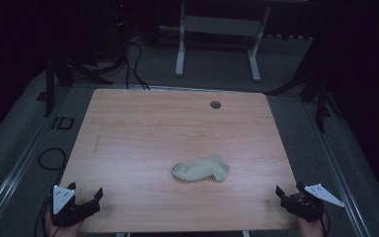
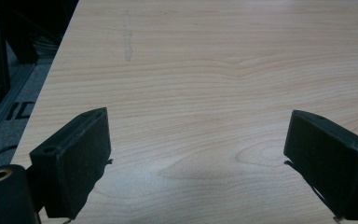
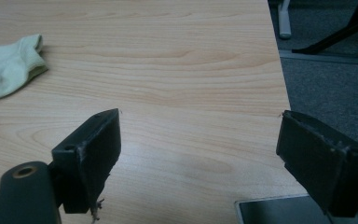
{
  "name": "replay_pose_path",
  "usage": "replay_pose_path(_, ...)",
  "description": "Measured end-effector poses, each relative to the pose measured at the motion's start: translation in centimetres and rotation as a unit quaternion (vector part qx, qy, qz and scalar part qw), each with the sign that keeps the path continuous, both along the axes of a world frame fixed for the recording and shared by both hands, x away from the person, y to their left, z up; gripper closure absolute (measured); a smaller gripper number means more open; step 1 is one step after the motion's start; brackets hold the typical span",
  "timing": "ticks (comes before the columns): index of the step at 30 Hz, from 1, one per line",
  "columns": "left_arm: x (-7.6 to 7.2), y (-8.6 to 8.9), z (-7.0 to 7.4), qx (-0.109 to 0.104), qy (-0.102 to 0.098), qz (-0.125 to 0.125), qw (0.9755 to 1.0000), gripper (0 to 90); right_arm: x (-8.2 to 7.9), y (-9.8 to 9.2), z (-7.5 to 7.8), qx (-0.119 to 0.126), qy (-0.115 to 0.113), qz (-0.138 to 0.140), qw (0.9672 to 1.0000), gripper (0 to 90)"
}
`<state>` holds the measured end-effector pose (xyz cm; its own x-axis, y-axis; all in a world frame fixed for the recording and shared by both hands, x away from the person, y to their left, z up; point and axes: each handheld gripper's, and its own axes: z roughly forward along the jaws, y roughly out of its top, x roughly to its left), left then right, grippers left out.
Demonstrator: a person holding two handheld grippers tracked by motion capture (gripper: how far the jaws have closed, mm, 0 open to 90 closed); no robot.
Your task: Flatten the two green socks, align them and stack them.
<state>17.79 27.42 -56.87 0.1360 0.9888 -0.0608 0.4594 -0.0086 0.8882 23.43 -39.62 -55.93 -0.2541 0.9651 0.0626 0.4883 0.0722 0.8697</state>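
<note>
Near the middle of the table (image 1: pixel 128 128), a little toward the near edge and right of centre, lay the sock (image 1: pixel 200 169), flat on the wood and touching nothing else. Its long axis ran left to right, with the bent end pointing right. We held the left gripper (image 1: pixel 88 198) over the near left corner and the right gripper (image 1: pixel 287 196) over the near right corner, both well apart from the sock. Each had its jaws spread wide and empty; bare wood showed between them in both gripper views. From the right gripper the sock (image 3: pixel 7 67) lay far and to the left of the jaws. We judged the right gripper somewhat the nearer, since the sock sat right of centre. We judged too that a reach from either corner would have to go inward and away from us, meeting the sock at one of its ends.
</note>
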Motion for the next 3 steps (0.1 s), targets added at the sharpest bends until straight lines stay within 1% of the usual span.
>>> replay_pose_path(3,0.01,-0.02,-0.02,-0.003,0.0,-0.001,1.0,7.4,0.0,0.11,-0.04,-0.003,-0.001,0.002,1.0,13.7)
